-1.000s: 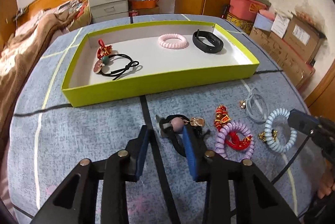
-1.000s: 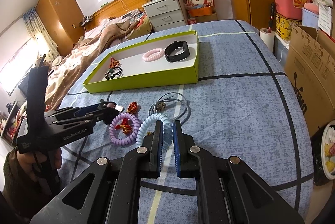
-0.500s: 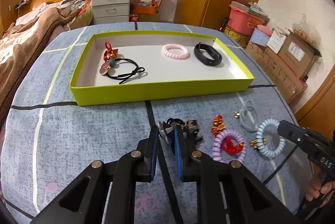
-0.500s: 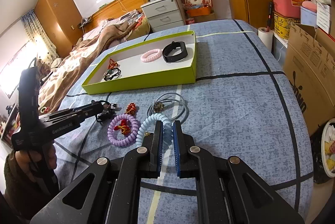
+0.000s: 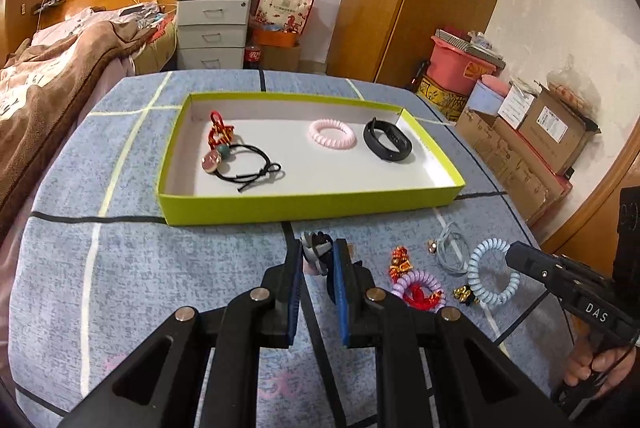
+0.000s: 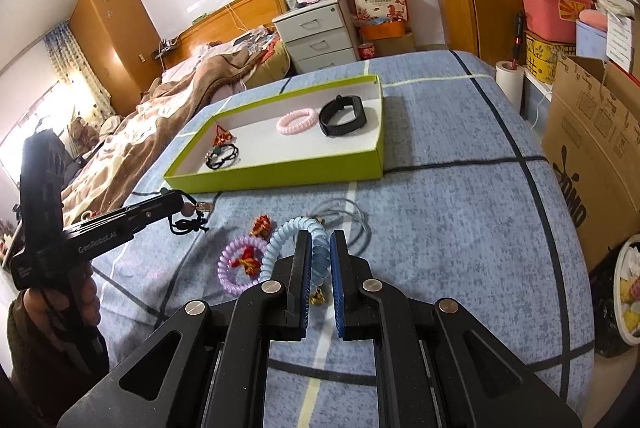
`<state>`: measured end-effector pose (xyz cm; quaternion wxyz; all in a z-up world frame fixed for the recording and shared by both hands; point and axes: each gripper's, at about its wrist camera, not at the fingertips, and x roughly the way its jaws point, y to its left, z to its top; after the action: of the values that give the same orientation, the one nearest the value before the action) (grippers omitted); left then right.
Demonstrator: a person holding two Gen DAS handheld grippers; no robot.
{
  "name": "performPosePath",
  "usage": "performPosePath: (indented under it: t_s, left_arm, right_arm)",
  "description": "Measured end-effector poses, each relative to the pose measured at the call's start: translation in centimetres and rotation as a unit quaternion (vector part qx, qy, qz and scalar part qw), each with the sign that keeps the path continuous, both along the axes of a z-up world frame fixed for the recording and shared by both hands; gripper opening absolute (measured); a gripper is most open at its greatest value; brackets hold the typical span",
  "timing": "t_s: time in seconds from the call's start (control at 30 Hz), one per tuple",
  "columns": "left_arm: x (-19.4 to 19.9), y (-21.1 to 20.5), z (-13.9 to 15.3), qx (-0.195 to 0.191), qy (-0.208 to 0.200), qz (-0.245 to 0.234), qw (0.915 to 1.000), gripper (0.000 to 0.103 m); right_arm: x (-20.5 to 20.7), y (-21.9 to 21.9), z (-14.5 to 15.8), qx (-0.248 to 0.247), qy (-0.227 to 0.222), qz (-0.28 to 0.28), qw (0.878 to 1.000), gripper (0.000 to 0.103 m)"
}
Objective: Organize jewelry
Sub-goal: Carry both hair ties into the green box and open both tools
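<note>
My left tongs (image 5: 316, 260) have just been closing and now pinch the black cord tie (image 6: 188, 224), which dangles clear of the cloth (image 5: 120, 268) with its bead and small tag. To do this well I'd carry it slowly toward the tray (image 5: 312, 205) at twelve o'clock, high enough that the limp loop clears the green wall, and let go over bare white floor between the first tie (image 5: 248, 163) and the pink coil (image 5: 332, 133). My right tongs (image 6: 320, 256) are clamped on the pale blue coil (image 6: 286, 232), which lies springy and ribbed on the cloth. At its ten o'clock sits a lilac coil (image 6: 232, 264) with a red knot; the band (image 5: 386, 139) in the tray looks smooth, rubbery.
</note>
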<state>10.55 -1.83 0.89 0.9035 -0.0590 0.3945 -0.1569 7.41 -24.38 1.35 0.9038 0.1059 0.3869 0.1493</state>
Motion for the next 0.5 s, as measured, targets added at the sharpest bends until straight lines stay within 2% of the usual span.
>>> performPosePath:
  t_s: [0.5]
  left_arm:
    - [4.1,1.4,2.6,-0.008,-0.015,0.012,0.9998,0.016]
  right_arm:
    - [4.6,2.3,2.3,-0.005,-0.02,0.002,1.0,0.01]
